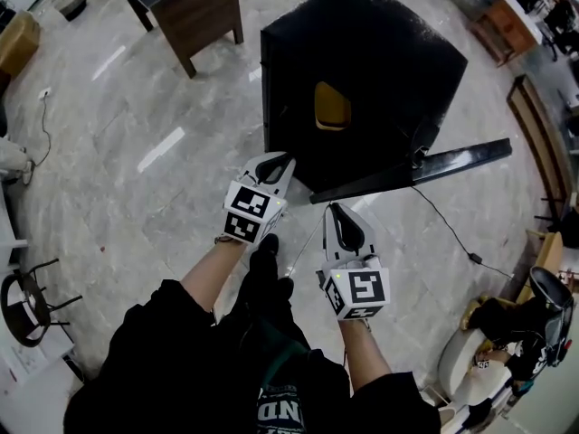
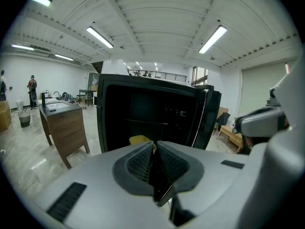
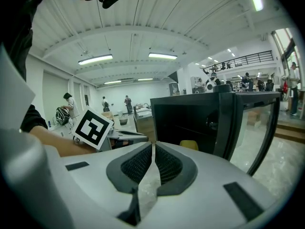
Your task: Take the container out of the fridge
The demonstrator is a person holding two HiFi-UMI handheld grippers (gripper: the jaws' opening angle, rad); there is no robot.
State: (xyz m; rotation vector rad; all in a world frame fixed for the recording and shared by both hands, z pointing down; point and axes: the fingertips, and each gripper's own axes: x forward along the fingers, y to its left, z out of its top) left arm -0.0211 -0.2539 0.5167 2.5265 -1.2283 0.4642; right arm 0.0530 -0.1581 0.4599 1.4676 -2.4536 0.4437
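- The boxy black mini fridge point(image 1: 362, 70) sits on the pale marble floor point(image 1: 136, 170). Its door point(image 1: 425, 168) is swung wide open, off to the right in the head view.
- The small yellow container point(image 1: 331, 107) is inside the fridge, on the lower level towards the left of the opening. It also shows just past the jaw tips in both gripper views point(image 2: 139, 140) point(image 3: 189, 145). Nothing is touching it.
- The left gripper point(image 1: 280, 163) has its jaws pressed together with nothing between them. Its tip is just short of the fridge's front edge, and it isn't inside.
- The right gripper point(image 1: 336, 213) is the same: jaws closed tip to tip and empty. It's near the open door and a bit further back than the left one.
- Each gripper has a cube with black-and-white square markers, and the left one's marker cube point(image 3: 93, 127) shows up clearly in the right gripper view.
- For readable writing, there are pale letters "ND" on the person's dark top point(image 1: 280, 414). The rest is cut off.
- A brown wooden desk point(image 1: 194, 12) stands to the left of the fridge.
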